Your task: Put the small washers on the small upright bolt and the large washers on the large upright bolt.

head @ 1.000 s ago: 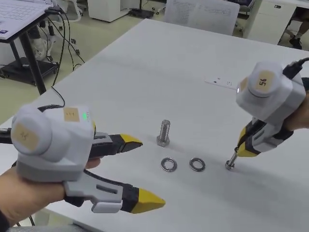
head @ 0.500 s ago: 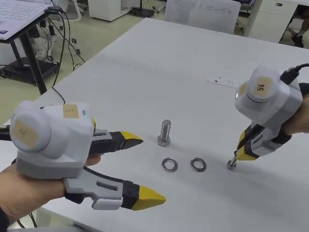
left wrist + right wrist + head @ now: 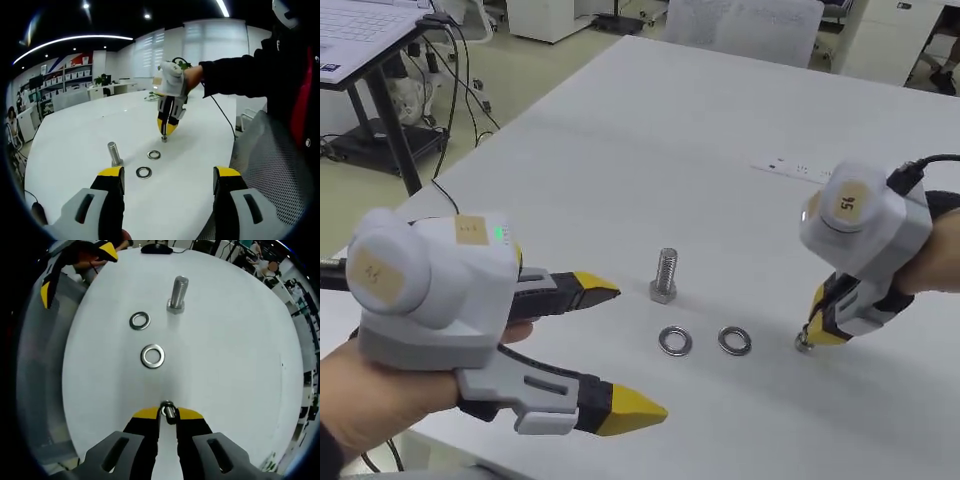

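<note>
right tongs (image 3: 167,414) clamped on small bolt (image 3: 168,409), left tongs (image 3: 170,173) spread wide

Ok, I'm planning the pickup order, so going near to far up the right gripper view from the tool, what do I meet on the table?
The small bolt gripped in the right tool → nearer washer → farther washer → large upright bolt.

Opposite gripper views, both on washers (image 3: 144,172)
</note>
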{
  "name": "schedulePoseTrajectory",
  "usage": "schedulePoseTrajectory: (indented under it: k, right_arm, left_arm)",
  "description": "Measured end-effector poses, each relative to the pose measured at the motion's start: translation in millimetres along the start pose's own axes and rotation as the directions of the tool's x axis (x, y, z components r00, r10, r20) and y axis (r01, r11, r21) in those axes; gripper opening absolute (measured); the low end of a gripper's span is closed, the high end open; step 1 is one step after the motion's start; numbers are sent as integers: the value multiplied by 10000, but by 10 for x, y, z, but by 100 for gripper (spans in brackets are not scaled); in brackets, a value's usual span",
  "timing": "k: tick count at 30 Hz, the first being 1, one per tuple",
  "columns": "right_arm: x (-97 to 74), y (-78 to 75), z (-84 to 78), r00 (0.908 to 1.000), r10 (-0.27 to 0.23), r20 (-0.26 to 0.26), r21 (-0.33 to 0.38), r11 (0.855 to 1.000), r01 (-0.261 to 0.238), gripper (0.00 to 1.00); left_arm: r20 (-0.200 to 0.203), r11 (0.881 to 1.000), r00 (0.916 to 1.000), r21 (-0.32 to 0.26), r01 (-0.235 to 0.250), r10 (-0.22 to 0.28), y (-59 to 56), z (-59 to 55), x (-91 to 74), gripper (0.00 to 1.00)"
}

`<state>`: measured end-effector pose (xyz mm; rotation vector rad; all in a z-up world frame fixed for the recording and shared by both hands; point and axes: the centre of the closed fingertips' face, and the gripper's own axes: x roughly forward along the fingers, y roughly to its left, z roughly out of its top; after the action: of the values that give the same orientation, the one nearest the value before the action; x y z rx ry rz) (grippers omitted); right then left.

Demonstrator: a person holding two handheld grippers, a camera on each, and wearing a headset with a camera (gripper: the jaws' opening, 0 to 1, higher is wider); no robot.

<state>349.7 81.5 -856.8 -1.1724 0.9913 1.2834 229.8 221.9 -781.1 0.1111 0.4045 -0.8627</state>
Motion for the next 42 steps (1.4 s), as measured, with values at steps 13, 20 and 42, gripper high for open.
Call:
schedulePoseTrajectory:
  k: [13,20,42]
  right_arm:
    - [71,3,-19,9999,-21,-135,-60,10000,20,13]
    - [76,-5,0,10000,-19,-91,-70,10000,18,14]
    - [33,24,28,9998,41,205,-35,10000,-40,32]
  left_arm:
    - [15,10000,10000,-36,-41,41,-4,3,-5,72]
    - [14,10000,10000,-47,-31,31,-7,-1,-5,72]
    - [22,10000,10000,-65,-34,35,-8,-6,-3,72]
